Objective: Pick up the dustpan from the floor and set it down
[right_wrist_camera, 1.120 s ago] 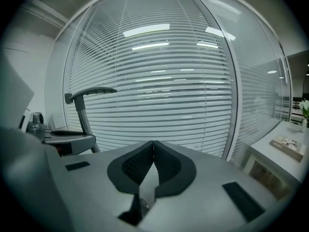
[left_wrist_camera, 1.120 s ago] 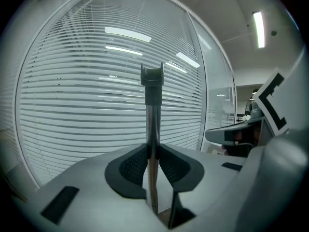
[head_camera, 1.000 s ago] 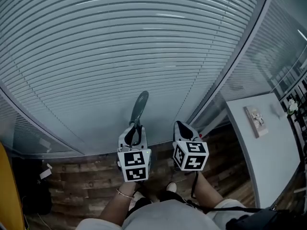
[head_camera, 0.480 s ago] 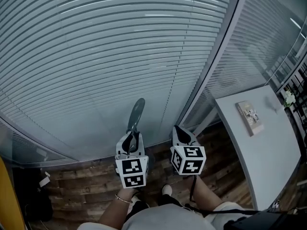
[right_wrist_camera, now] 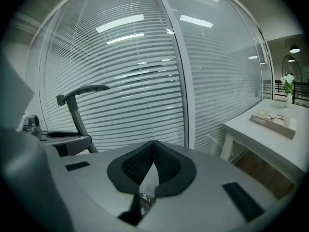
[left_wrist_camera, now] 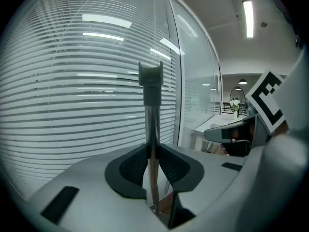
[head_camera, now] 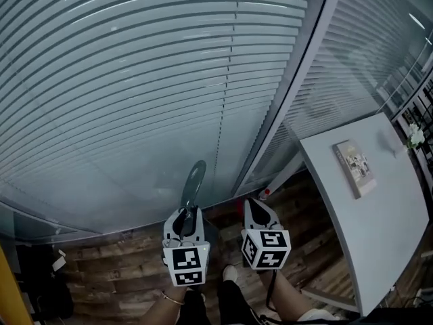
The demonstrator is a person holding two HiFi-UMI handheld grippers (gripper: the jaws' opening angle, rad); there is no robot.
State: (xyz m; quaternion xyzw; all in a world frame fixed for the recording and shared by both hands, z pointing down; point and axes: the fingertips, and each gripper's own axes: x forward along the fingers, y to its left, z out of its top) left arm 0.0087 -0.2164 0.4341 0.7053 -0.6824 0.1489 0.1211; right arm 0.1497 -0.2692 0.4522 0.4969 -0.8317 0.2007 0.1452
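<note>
Upright, the dustpan handle (left_wrist_camera: 152, 115) is clamped between the pads of the left claw (left_wrist_camera: 152, 151); its pan is not seen. The right claw (right_wrist_camera: 152, 151) is clenched on nothing. Print on the book (head_camera: 354, 166) cannot be read. Blinds (head_camera: 135, 80) stand close ahead, the table (head_camera: 385, 222) edge runs at the right, and wooden floor (head_camera: 115, 263) shows beneath.

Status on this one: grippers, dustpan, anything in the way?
Left gripper shut on dustpan handle, handle upright; pan itself unseen. Right gripper shut, empty. Blinds ahead, white table to the right.
</note>
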